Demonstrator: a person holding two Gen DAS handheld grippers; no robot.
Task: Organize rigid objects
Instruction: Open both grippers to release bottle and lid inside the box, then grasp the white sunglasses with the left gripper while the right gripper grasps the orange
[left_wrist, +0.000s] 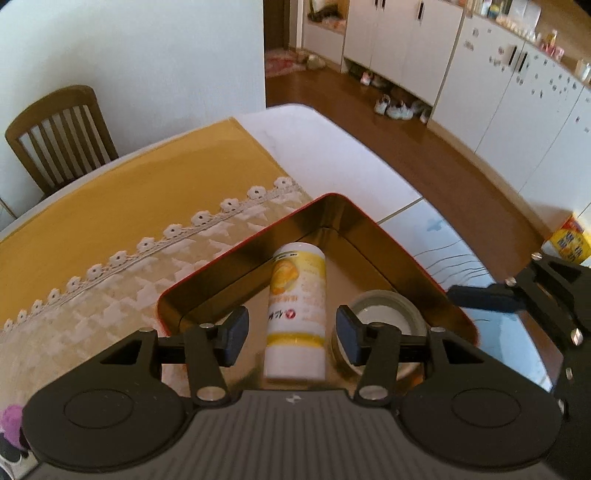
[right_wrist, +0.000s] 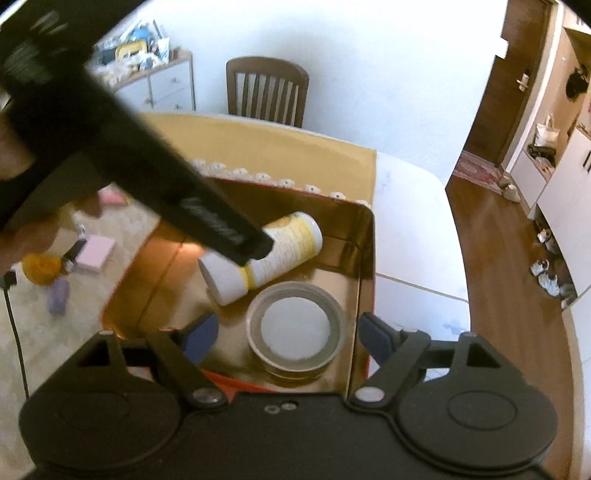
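With both grippers, left (left_wrist: 291, 334) and right (right_wrist: 288, 338), spread wide and empty, I have the bottle (left_wrist: 297, 314) and tape (right_wrist: 295, 328) in the tin (right_wrist: 364, 258), while small items (right_wrist: 94, 254) wait on the cloth.

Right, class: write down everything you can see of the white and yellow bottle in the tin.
The bottle is a white cylinder, plastic by its look, with a yellow label bearing a picture and print. It lies on its side on the gold floor of the red-rimmed tin, one end towards a corner. A roll of tape lies flat beside it. The left claw hangs open above it.
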